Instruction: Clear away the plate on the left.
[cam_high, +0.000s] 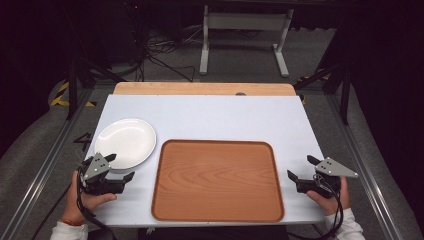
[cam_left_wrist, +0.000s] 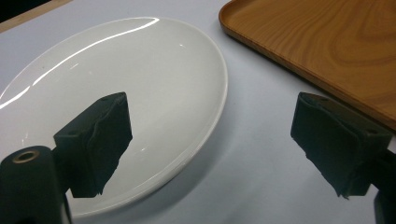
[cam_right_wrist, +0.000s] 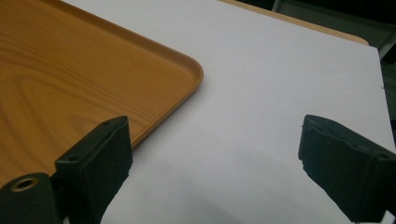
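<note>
A person's left claw (cam_high: 116, 168) hovers spread wide at the near rim of a white plate (cam_high: 125, 141) lying at about nine o'clock on the white counter (cam_high: 225, 117); in the left gripper view one jaw stands over the plate (cam_left_wrist: 140, 93), the other over bare counter beside it, neither pressing, though whether the rim yet lies between them is hard to judge; the approach to a grasp looks to be the step in hand; the wooden tray (cam_high: 217, 180) lies bare at centre, just beside the plate; at three o'clock the right claw (cam_high: 302, 168) waits open and empty off the tray's right edge; next, the left jaws likely need to straddle the rim, then close.
</note>
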